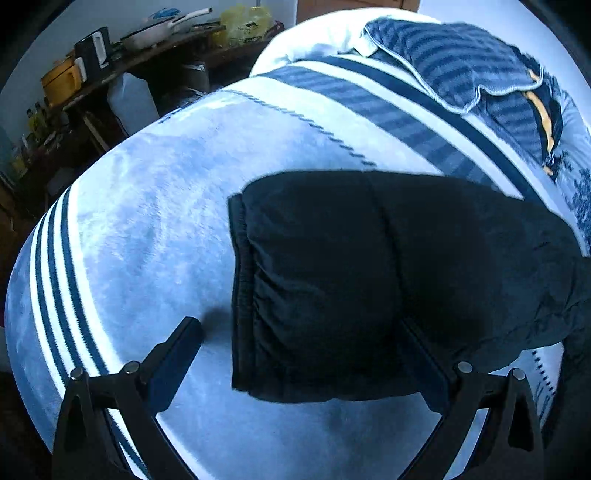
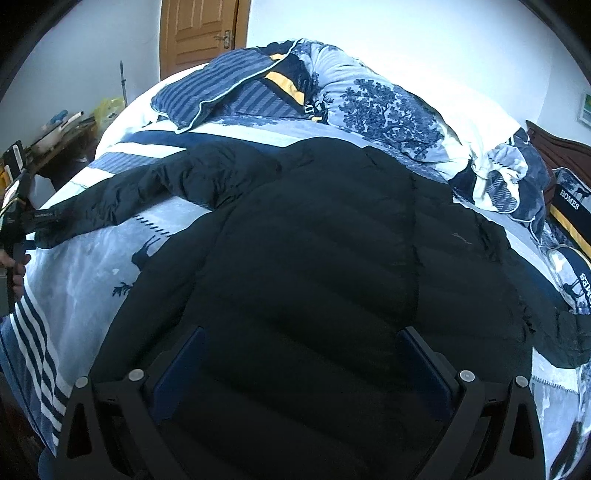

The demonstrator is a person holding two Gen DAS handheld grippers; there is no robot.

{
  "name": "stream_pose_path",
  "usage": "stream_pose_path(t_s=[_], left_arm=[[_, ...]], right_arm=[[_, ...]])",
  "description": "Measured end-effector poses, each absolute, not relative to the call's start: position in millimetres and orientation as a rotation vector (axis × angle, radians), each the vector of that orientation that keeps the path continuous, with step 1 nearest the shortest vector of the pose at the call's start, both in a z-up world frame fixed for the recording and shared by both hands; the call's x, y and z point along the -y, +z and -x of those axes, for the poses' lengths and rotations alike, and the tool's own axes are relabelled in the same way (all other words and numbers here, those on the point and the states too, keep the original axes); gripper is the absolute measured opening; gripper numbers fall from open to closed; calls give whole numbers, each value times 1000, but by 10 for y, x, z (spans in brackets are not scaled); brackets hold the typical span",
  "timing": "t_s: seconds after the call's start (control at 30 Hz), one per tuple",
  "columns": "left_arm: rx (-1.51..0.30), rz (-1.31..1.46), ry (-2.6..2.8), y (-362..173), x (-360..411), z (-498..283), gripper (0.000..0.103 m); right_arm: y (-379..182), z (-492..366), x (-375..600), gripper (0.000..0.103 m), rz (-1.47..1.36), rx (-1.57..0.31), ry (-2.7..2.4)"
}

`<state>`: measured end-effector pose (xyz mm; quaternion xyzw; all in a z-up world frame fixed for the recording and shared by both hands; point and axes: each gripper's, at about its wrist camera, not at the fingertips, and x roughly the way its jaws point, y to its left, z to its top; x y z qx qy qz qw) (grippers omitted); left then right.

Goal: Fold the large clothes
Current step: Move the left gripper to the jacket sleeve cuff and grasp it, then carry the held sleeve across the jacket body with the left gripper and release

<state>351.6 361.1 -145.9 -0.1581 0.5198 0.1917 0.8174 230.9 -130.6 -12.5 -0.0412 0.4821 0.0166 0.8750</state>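
Note:
A black puffer jacket (image 2: 314, 251) lies spread on the bed's blue-and-white blanket (image 2: 81, 266). Its left sleeve (image 1: 351, 266) stretches out sideways, with the elastic cuff (image 1: 240, 280) showing in the left wrist view. My left gripper (image 1: 299, 332) is open, its fingers either side of the cuff end, just above it. It also shows at the far left of the right wrist view (image 2: 22, 221), at the sleeve's end. My right gripper (image 2: 299, 343) is open over the jacket's lower body, empty.
Striped and tree-print pillows (image 2: 388, 107) and bedding are piled at the bed's far side. A cluttered wooden table (image 1: 110, 74) with pans and a plastic jug (image 1: 131, 99) stands left of the bed. A wooden door (image 2: 199, 33) is behind.

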Motion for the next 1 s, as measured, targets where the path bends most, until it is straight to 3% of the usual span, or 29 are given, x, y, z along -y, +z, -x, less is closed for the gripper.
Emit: stream_pose_path(t_s=[0.1,0.17,0.2,0.27,0.37,0.47,1.0], left_arm=[[-1116,298,407,-1481,-3565,-3565,89],[-1115,282,379,-1464,-3522,-3593,69],[-1115,272,376,-1452,-3498,-3611,64],[-1113,265,342,-1421,-3441,-3645,37],[-1110,249,313,-1371,-3358,-3694,18],[-1086,217,313,-1280,-3311,-3684,12],[-907,124,301,-189,-3368,-3509,11]], right_arm=[[-133,-2346,1299,103,84,-1006,38],[-136,-2365,1288,103,84,-1005,40],[-140,-2373,1282,103,83,-1005,42],[-151,-2390,1271,103,81,-1007,45],[-150,-2406,1252,103,78,-1011,53],[-116,-2408,1237,103,82,-1003,57],[103,-2356,1344,103,33,-973,60]])
